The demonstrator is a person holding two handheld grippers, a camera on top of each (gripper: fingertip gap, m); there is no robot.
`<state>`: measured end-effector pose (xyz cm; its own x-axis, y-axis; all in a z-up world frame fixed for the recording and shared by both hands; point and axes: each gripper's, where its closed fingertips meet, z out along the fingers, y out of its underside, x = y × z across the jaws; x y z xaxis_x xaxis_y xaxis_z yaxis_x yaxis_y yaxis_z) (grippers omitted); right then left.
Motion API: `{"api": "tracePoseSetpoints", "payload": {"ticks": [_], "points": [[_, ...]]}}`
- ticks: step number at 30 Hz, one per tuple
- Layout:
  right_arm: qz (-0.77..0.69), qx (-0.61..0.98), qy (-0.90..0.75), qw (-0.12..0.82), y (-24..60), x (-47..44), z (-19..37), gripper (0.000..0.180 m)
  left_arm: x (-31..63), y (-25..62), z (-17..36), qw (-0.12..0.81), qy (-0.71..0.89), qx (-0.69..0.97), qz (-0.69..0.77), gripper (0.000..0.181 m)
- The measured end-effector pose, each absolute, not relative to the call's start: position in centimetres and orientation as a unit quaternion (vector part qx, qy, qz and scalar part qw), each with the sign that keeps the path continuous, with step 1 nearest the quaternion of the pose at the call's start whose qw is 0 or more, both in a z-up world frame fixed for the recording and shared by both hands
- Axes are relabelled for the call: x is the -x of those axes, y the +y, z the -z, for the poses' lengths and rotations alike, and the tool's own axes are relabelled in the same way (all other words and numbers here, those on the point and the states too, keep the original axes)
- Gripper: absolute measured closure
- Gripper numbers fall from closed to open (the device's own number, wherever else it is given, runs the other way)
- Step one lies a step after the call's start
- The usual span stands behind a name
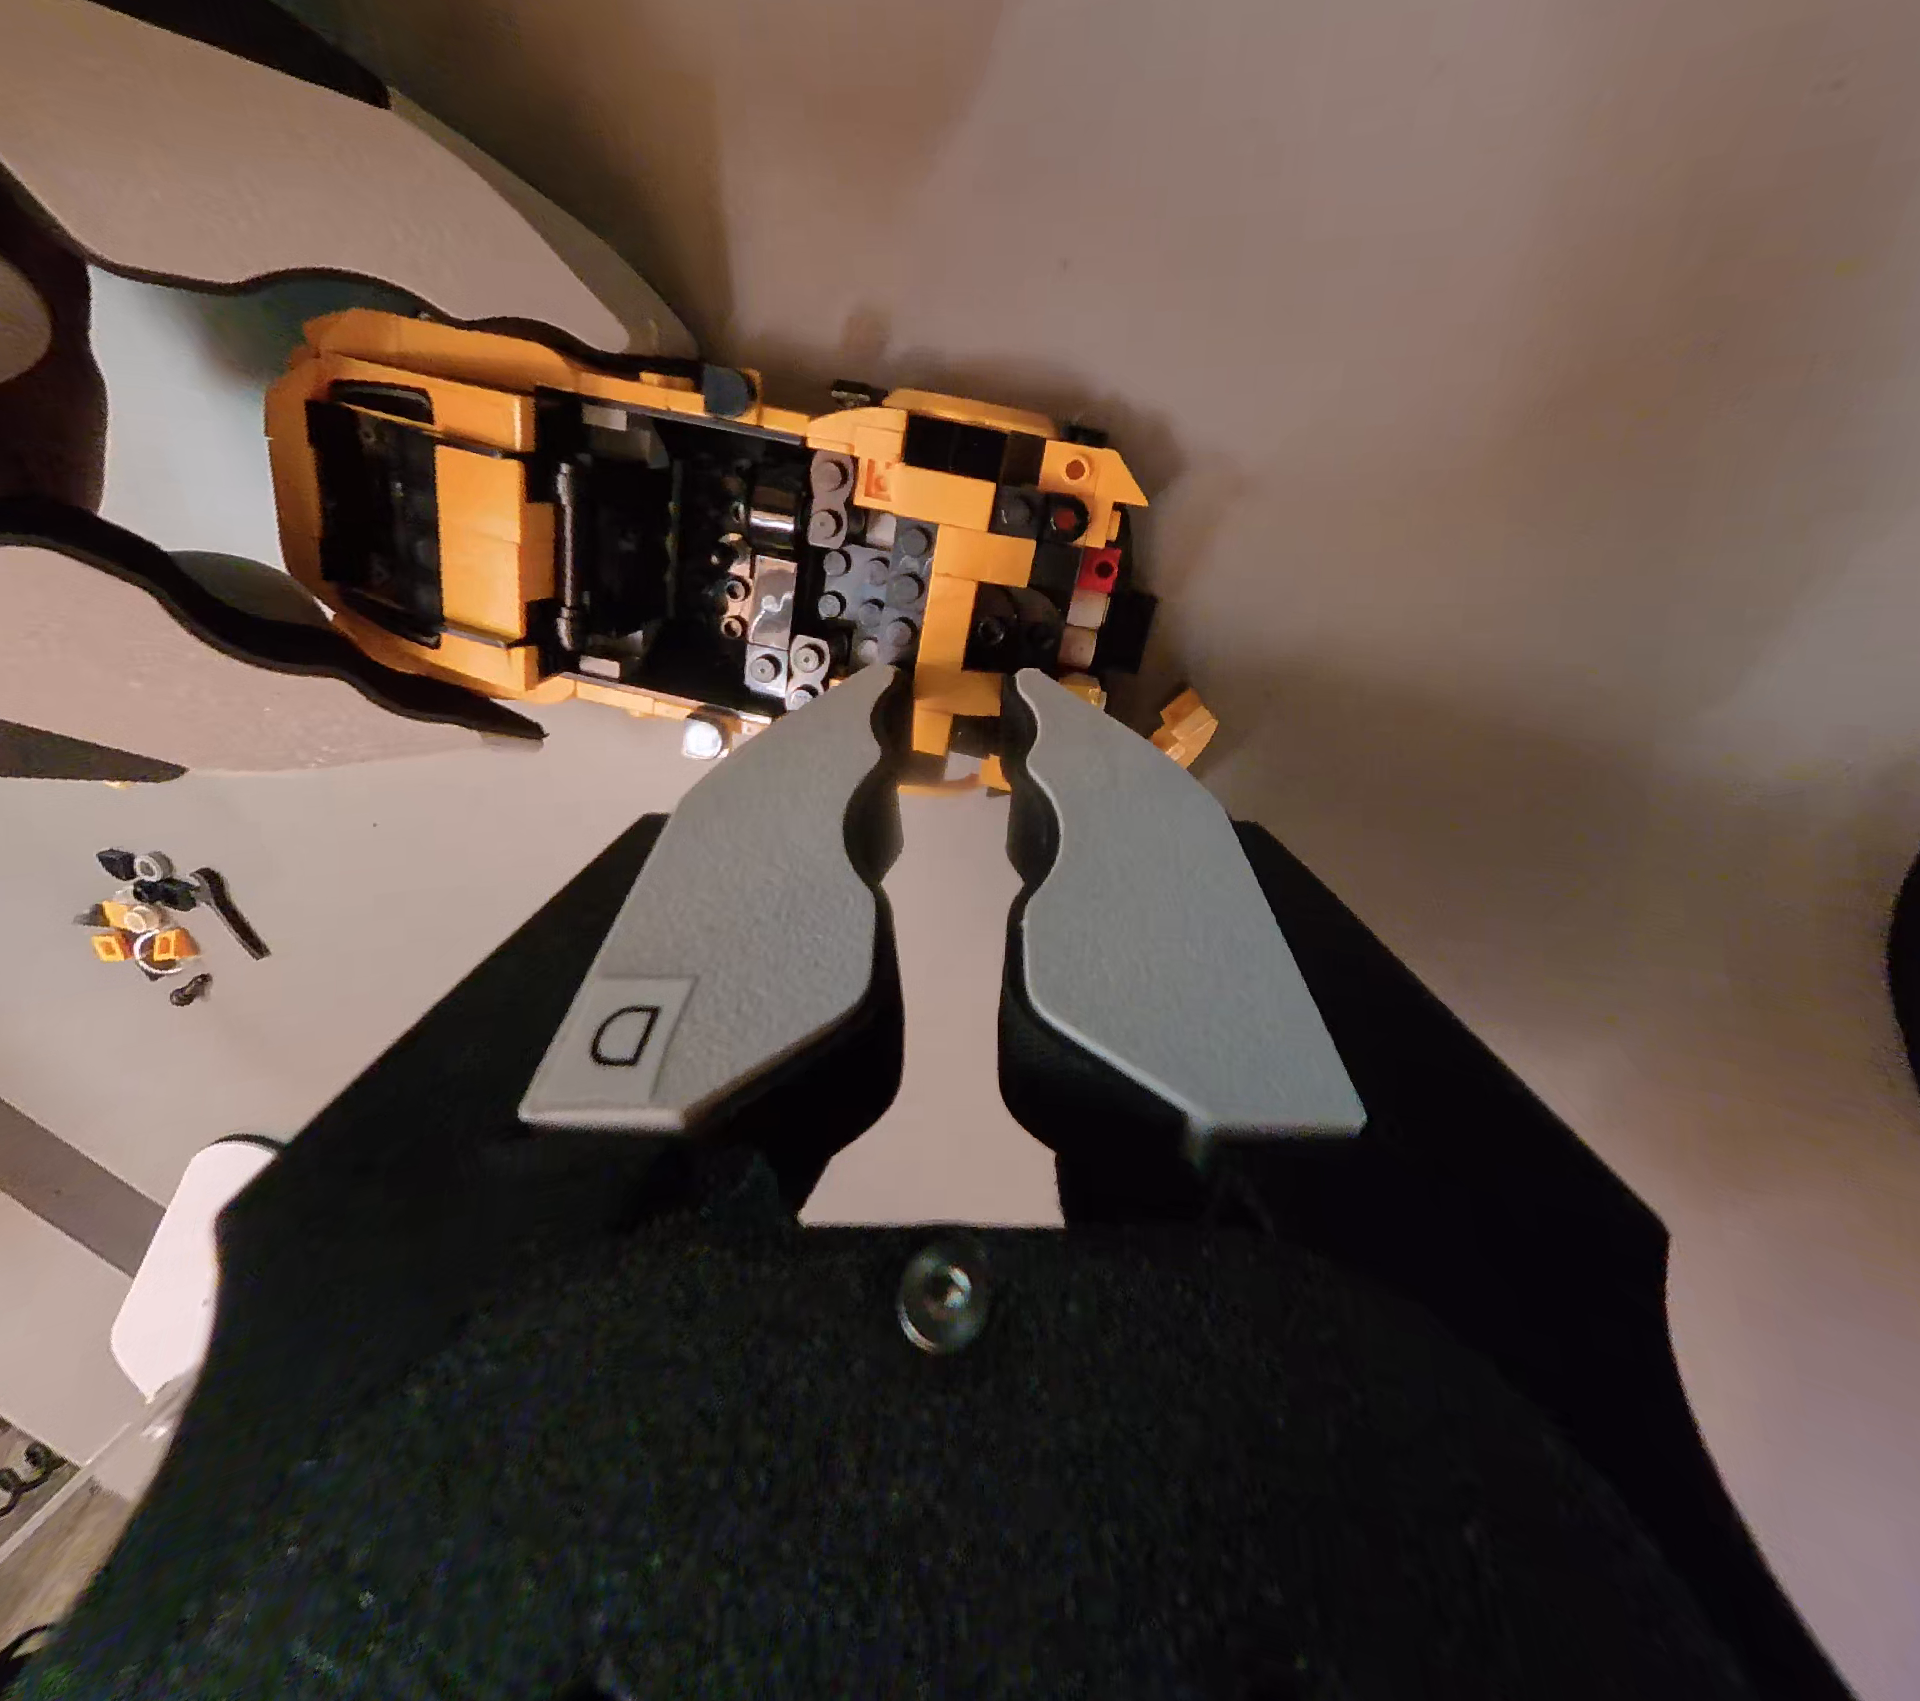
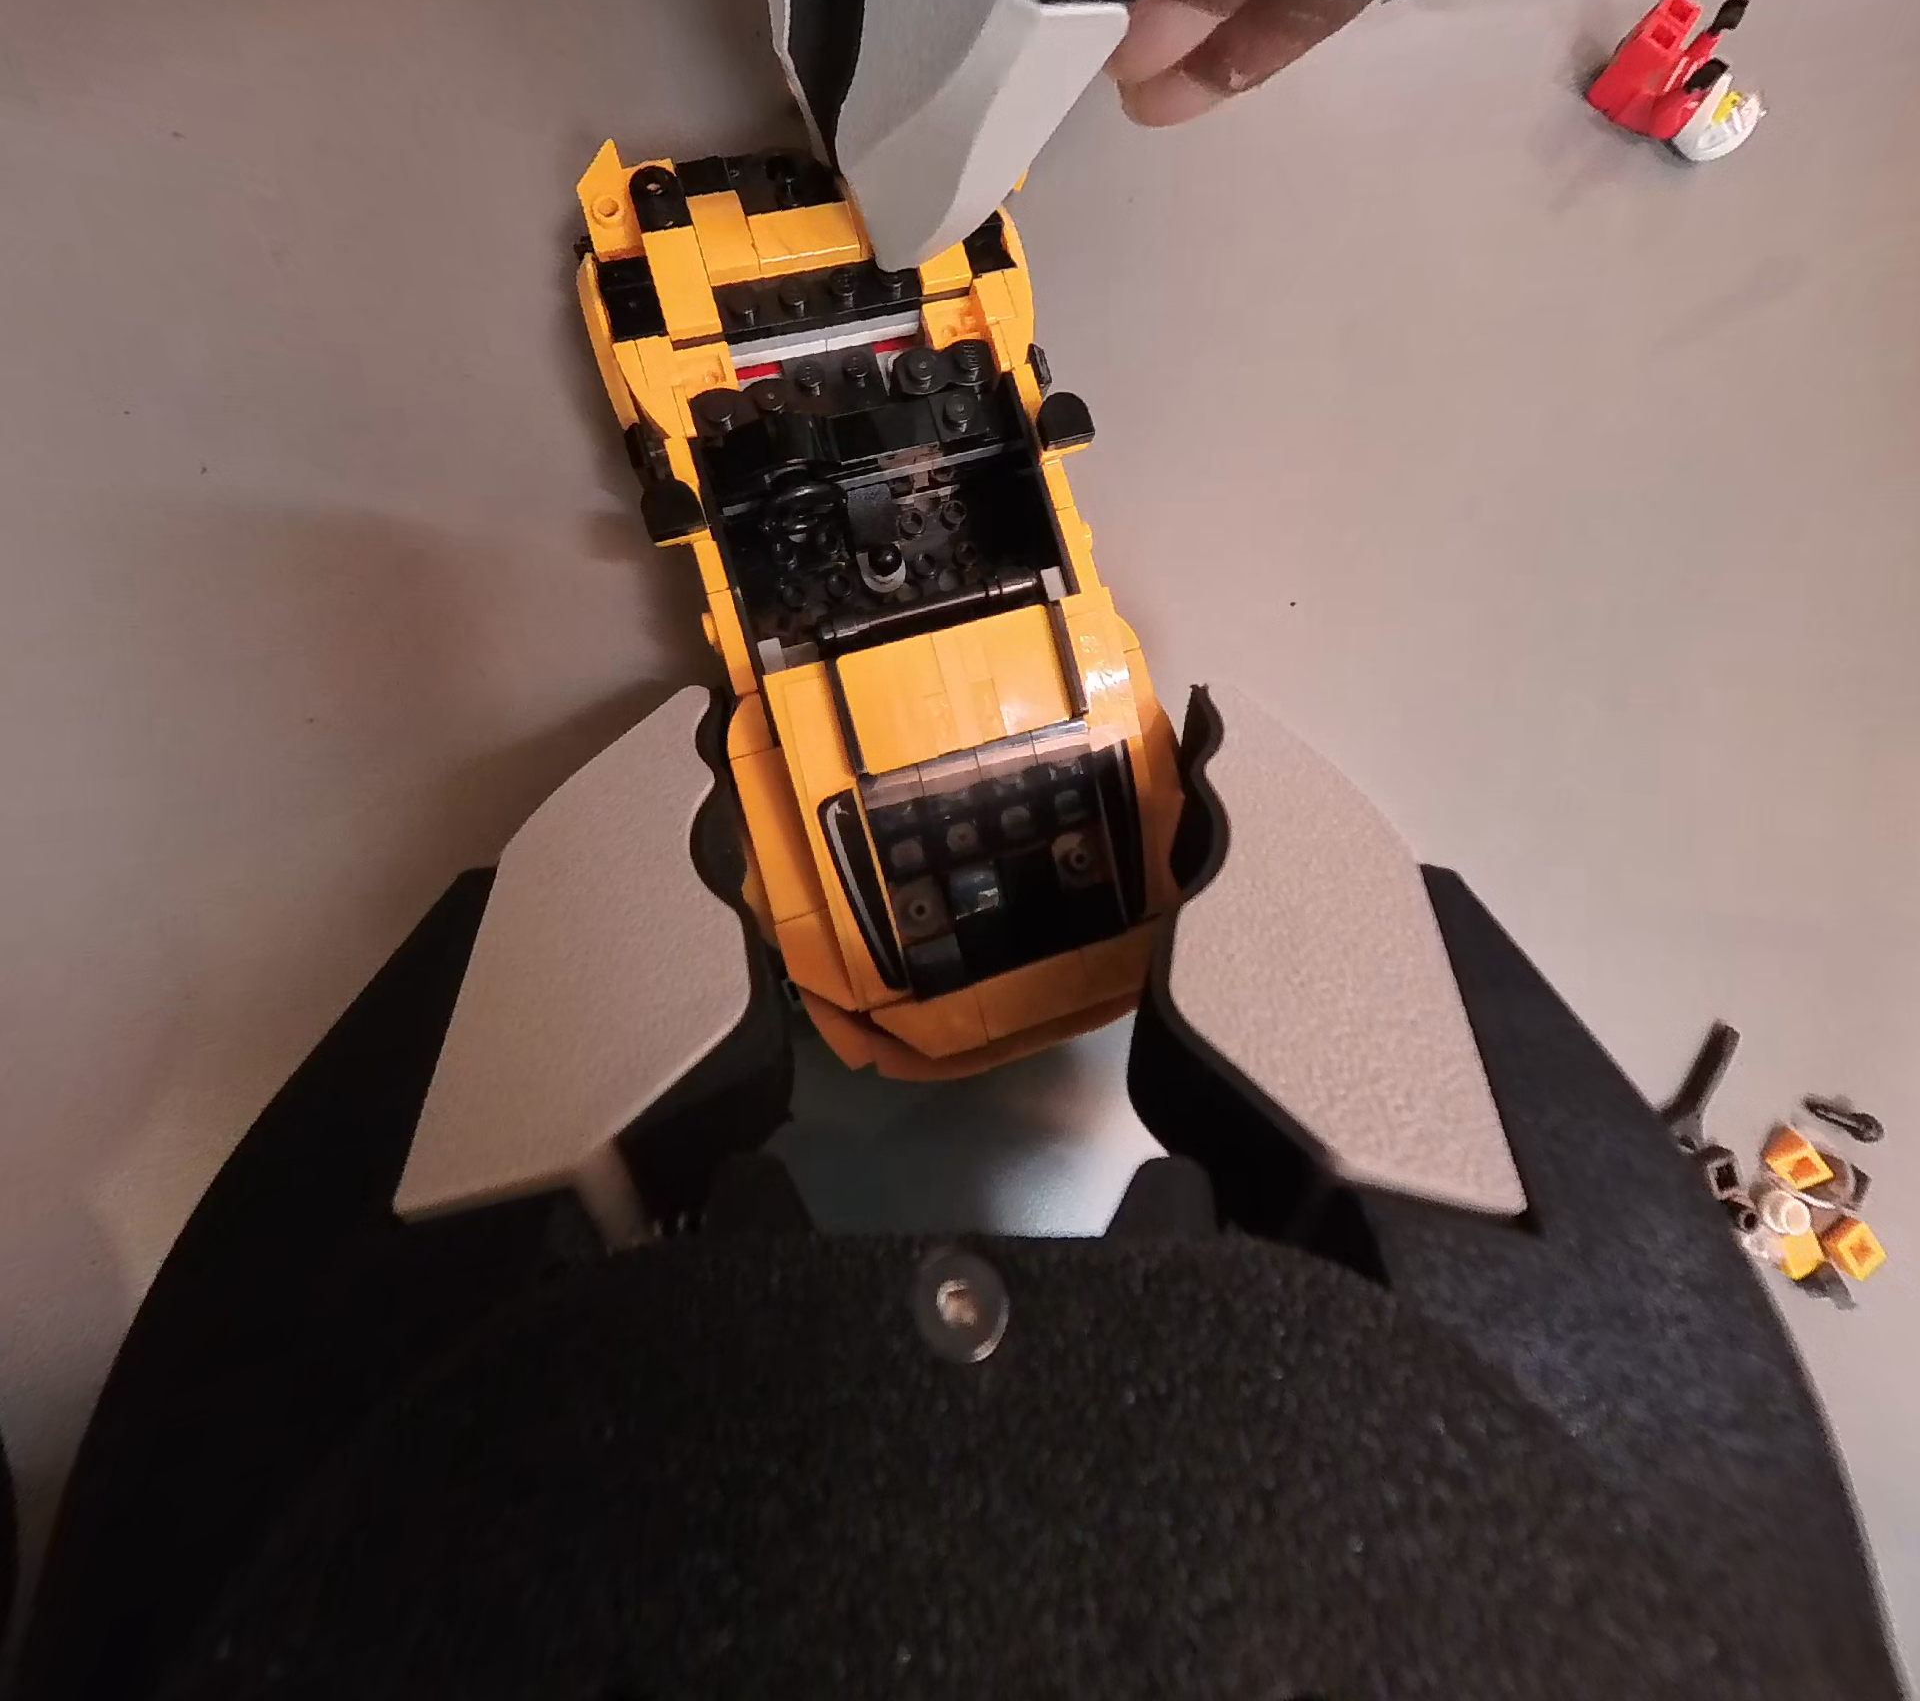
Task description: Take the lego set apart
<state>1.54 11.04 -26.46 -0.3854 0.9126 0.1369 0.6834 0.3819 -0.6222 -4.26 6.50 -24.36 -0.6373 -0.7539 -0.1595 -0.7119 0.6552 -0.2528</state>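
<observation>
The yellow lego car [image 2: 904, 612] is clamped at its rear between the right gripper's [image 2: 951, 716] fingers on the grey worktop [image 2: 1455, 508]. A yellow piece at its front edge is pinched by the left gripper's [image 1: 956, 685] narrowly parted fingers.

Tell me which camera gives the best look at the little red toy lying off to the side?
The right wrist view. The red toy lies whole and unblocked at its upper right, on the grey table, beyond the yellow lego car. The left wrist view does not show it at all; there only the car and a pile of loose pieces appear.
</observation>
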Motion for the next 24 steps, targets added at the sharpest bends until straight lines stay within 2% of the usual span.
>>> {"api": "tracePoseSetpoints", "payload": {"ticks": [9,10,12,20,24], "points": [[-0.242,0.500,-0.797,0.237,11.0,-1.6,26.5,0.097,4.1,6.5,24.0,0.131,0.895,0.420,0.075,0.166],[-0.243,0.501,-0.796,0.238,11.0,-1.5,26.4,0.097,3.4,6.2,23.1,0.153,0.890,0.418,0.098,0.181],[-0.242,0.502,-0.796,0.238,11.0,-1.5,26.4,0.097,3.3,5.9,22.8,0.137,0.893,0.419,0.094,0.180],[-0.239,0.505,-0.794,0.239,11.0,-1.5,26.4,0.097,2.8,8.2,20.5,0.186,0.856,0.476,0.083,0.181],[-0.243,0.505,-0.791,0.246,11.0,-1.4,26.4,0.098,2.7,8.4,19.2,0.234,0.764,0.577,0.168,0.160]]}}
